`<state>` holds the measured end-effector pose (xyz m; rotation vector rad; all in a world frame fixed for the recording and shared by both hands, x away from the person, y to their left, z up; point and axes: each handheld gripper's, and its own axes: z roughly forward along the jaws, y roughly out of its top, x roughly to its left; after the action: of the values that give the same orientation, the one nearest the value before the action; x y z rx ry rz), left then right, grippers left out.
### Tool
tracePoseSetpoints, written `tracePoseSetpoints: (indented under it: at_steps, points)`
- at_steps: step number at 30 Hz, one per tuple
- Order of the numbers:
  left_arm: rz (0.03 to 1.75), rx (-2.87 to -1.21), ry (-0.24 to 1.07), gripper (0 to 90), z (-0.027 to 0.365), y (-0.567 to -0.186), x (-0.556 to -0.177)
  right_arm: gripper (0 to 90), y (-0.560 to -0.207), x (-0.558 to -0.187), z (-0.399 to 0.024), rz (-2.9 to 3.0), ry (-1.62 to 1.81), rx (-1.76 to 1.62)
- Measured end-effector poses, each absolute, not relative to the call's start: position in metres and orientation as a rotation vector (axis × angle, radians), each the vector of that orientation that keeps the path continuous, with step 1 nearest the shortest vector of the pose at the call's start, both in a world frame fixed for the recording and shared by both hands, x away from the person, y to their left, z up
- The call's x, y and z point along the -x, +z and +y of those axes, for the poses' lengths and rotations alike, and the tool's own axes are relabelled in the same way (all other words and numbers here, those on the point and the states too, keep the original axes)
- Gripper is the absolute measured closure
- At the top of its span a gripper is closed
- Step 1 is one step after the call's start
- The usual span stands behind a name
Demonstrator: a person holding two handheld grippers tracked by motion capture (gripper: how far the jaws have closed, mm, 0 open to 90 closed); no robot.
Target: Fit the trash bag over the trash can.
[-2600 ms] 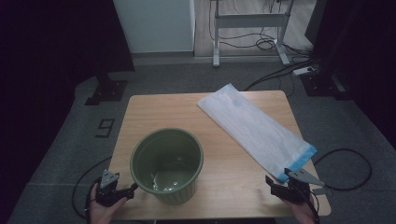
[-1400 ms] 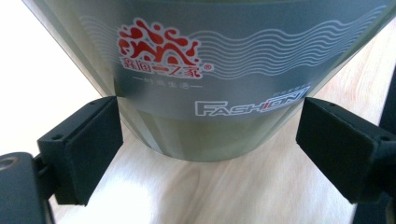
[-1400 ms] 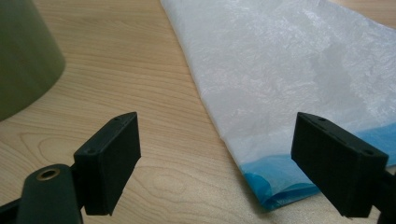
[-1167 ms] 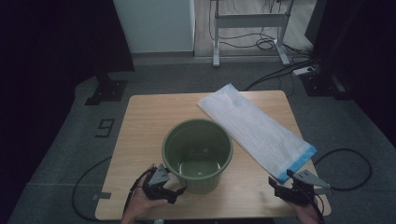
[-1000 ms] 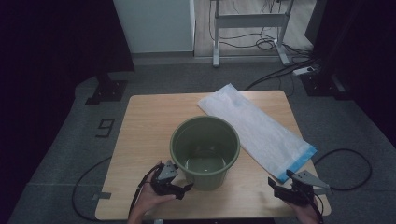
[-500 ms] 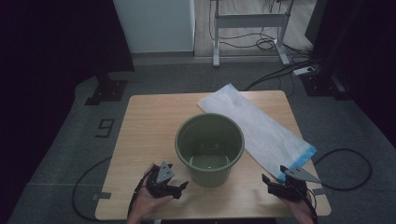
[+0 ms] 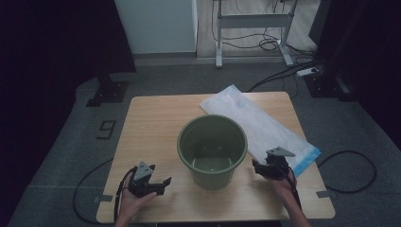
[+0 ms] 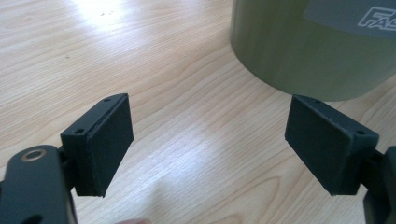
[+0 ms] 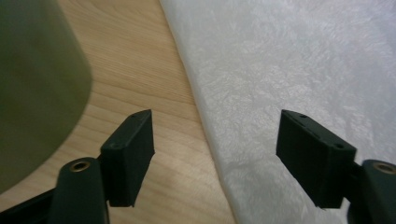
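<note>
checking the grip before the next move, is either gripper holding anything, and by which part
Nothing is held. The left gripper stands open over bare wood beside the round green plastic bucket. The right gripper, jaws just narrowing, straddles the edge of the white plastic bag without pressing it.

a grey label (image 8: 355, 14) on the green bucket's (image 8: 303, 51) side carries slanted white letters "fas", cut off by the frame edge. on the floor (image 7: 71, 142), at nine o'clock from the worktop (image 7: 151, 127), stands a dark "9" (image 7: 107, 128).

Both hand-held grippers (image 7: 165, 182) (image 7: 257, 166) agape, empty
</note>
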<state>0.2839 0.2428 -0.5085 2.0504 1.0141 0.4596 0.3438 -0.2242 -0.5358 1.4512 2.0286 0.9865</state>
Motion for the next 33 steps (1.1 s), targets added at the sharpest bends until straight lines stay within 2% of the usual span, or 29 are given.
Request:
tracePoseSetpoints:
  at_steps: [4,8,11,14,16,18,25,29,33]
  points:
    - [1.004,-2.030,0.415,15.2,0.245,-0.508,-0.285,36.0,-0.542,-0.349,-0.221,2.059,0.899,-1.450]
    - [1.005,-2.023,0.406,15.2,0.246,-0.507,-0.286,49.4,-0.545,-0.348,-0.225,2.079,0.854,-1.452]
    - [1.002,-2.033,0.407,15.2,0.248,-0.508,-0.285,62.2,-0.546,-0.346,-0.233,2.058,0.872,-1.465]
    - [0.994,-2.045,0.399,14.8,0.249,-0.509,-0.284,79.3,-0.547,-0.341,-0.240,2.049,0.870,-1.443]
    - [1.002,-2.048,0.396,14.8,0.251,-0.510,-0.284,86.7,-0.547,-0.334,-0.247,2.050,0.858,-1.428]
    - [1.014,-2.045,0.394,14.9,0.252,-0.511,-0.286,89.1,-0.547,-0.322,-0.255,2.052,0.849,-1.417]
    - [1.027,-2.036,0.394,15.0,0.254,-0.511,-0.287,89.3,-0.550,-0.271,-0.290,2.022,0.958,-1.495]
    - [1.031,-2.042,0.390,15.2,0.252,-0.512,-0.289,89.3,-0.547,-0.231,-0.310,2.014,1.013,-1.546]
    - [1.040,-2.055,0.386,15.3,0.250,-0.515,-0.290,87.5,-0.551,-0.218,-0.314,2.015,1.028,-1.551]
